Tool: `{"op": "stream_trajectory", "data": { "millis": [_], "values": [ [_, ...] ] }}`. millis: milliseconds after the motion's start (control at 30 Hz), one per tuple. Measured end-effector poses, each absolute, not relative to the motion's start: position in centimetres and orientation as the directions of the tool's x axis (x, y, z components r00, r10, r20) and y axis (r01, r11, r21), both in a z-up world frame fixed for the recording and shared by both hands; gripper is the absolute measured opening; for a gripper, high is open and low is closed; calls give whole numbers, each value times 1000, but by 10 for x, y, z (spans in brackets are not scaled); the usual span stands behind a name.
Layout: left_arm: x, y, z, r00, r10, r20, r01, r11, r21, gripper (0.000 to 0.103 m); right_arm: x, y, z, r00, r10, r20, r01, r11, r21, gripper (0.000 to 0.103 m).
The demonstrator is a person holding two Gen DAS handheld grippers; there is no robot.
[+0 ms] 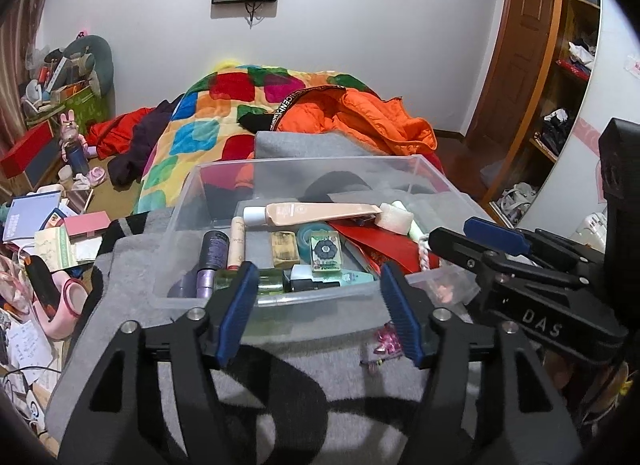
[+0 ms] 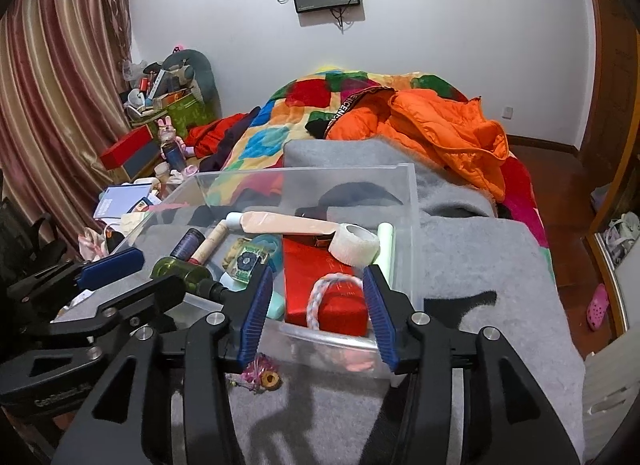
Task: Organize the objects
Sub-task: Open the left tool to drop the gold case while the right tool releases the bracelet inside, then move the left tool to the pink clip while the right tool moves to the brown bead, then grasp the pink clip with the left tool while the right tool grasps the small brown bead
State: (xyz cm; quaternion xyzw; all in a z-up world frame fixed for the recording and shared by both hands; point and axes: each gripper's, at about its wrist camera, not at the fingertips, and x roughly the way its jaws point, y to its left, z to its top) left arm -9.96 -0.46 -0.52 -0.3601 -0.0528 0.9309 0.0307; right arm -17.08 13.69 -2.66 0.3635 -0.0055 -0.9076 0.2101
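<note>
A clear plastic bin [image 1: 434,169] [image 2: 410,201] stands on a grey blanket. It holds a peach tube [image 1: 320,213] [image 2: 288,225], a red box [image 2: 320,281], a white tape roll [image 2: 356,245], a green glass bottle [image 2: 182,269], purple bottles [image 1: 214,249] and a small patterned pack [image 1: 326,253]. My left gripper [image 1: 316,313] is open and empty at the bin's near wall. My right gripper [image 2: 316,313] is open and empty over the bin's near right corner, by the red box. A pink trinket [image 2: 260,375] lies on the blanket outside the bin.
A bed with a colourful quilt [image 1: 208,121] and an orange jacket [image 1: 372,121] lies behind the bin. Books, boxes and pink items [image 1: 60,233] clutter the left. A wardrobe with shelves [image 1: 560,97] stands at the right.
</note>
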Motion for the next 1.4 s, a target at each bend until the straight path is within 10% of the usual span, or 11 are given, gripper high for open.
{"op": "stream_trajectory", "data": {
  "millis": [767,1133,1400],
  "values": [
    [-100,36,-71,-555,185,-811,-181,-978,-100,71,-125,156,-47,-582,-407,-704,418,-893,170,44],
    [-105,28,-75,-550,213,-808,-164,-976,-145,12,-128,144,-64,-521,-422,-742,462,-871,170,44],
    [-81,-4,-74,-563,239,-791,-117,-971,-210,4,-134,108,-79,-469,-406,-785,533,-838,115,35]
  ]
}}
